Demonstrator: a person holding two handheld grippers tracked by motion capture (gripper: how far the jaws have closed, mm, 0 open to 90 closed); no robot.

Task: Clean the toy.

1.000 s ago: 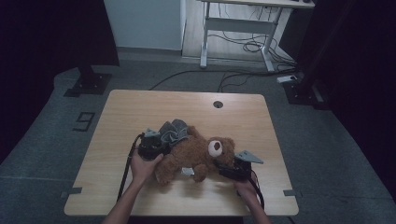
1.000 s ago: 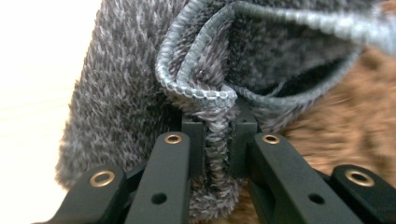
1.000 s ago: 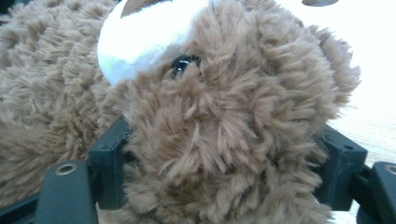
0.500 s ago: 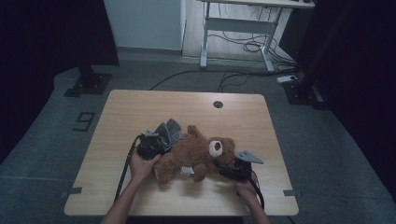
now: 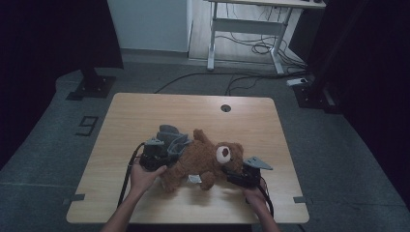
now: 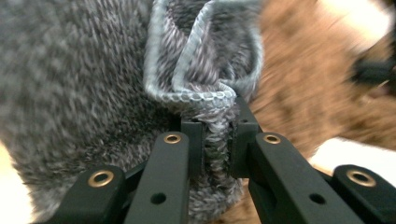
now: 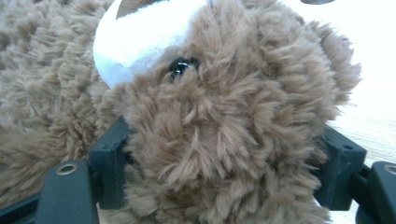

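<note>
Both forearms enter from the near edge of the table [image 5: 145, 111], the landmark here. The left hand [image 5: 141, 178] holds the left gripper [image 5: 155, 153] left of table centre, jaws pinched tight on grey knit fabric [image 6: 215, 135]. The right hand [image 5: 255, 197] holds the right gripper [image 5: 240, 178] near the table's right front, jaws clamped around the teddy bear's head [image 7: 224, 121].

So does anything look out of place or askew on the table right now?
The teddy bear lies sprawled on its back. A grey knitted garment is bunched at its legs, not pulled on, its hem pinched by the left hand-held gripper. Nothing looks spilled or damaged.
</note>
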